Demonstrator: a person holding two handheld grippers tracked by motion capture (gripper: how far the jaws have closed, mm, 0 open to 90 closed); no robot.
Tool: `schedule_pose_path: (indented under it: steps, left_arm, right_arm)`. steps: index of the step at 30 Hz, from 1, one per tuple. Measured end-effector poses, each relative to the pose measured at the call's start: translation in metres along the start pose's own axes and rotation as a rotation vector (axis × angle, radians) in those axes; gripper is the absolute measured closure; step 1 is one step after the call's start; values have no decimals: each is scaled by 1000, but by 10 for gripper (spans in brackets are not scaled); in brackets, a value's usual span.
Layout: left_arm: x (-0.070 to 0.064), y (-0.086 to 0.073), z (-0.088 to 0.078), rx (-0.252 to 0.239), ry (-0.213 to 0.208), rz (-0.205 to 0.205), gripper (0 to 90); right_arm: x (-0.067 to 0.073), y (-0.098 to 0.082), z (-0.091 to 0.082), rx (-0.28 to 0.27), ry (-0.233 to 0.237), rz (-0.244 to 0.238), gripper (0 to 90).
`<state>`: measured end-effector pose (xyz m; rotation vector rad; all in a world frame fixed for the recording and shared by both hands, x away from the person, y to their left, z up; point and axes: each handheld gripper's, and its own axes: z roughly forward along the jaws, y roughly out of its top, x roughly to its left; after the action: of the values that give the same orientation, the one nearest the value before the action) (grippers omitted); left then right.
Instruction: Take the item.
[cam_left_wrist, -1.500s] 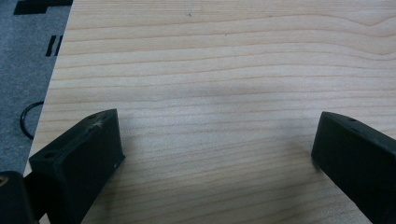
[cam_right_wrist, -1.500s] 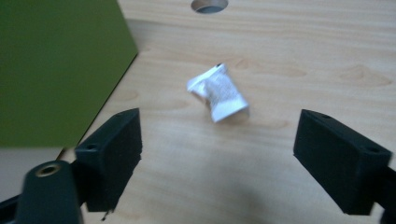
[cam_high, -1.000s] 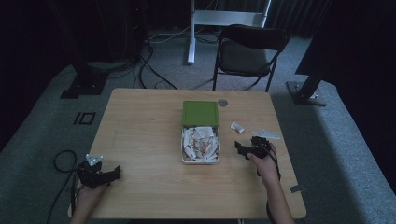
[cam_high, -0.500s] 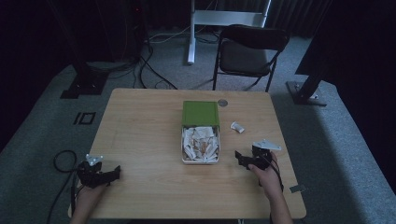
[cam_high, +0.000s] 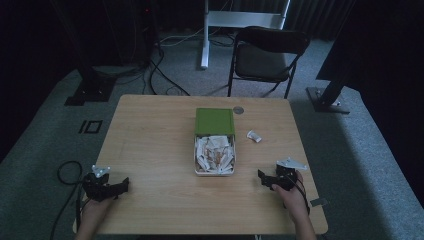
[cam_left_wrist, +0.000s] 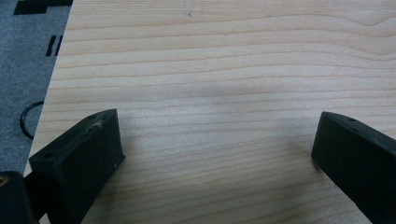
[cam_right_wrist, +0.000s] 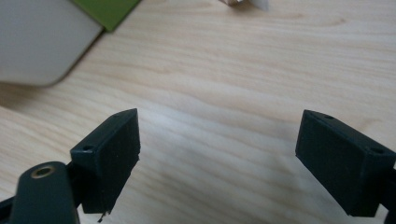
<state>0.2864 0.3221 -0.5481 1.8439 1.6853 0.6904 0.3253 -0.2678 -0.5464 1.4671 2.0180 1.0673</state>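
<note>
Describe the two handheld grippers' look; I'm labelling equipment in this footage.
Both the left gripper and right gripper are black, with two blocky jaws bearing small holes. Each carries a pale three-cornered plate. A black cable loops from the left one.

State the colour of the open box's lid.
Green: the flat rectangular lid of the white box, clearest in the high view.
</note>
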Motion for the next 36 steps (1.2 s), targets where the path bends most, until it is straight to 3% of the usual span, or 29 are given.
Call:
schedule_pose_path:
  steps: [9, 18, 21, 25, 30, 36]
  left_arm:
    - [0, 0, 0, 0, 0, 0, 26]
    - [0, 0, 0, 0, 0, 0, 27]
    - [0, 0, 0, 0, 0, 0, 26]
    - [0, 0, 0, 0, 0, 0, 26]
    - [0, 0, 0, 0, 0, 0, 26]
    - [0, 0, 0, 0, 0, 0, 27]
  right_arm:
    - [-7, -12, -8, 17, -31, -2, 138]
    - [-14, -22, -20, 48, -91, 16, 139]
    - [-13, -28, -26, 65, -167, -13, 141]
    - [-15, -31, -30, 74, -180, 44, 142]
    - [-15, -34, -33, 72, -233, 94, 135]
    - [-14, -34, -33, 73, -250, 111, 129]
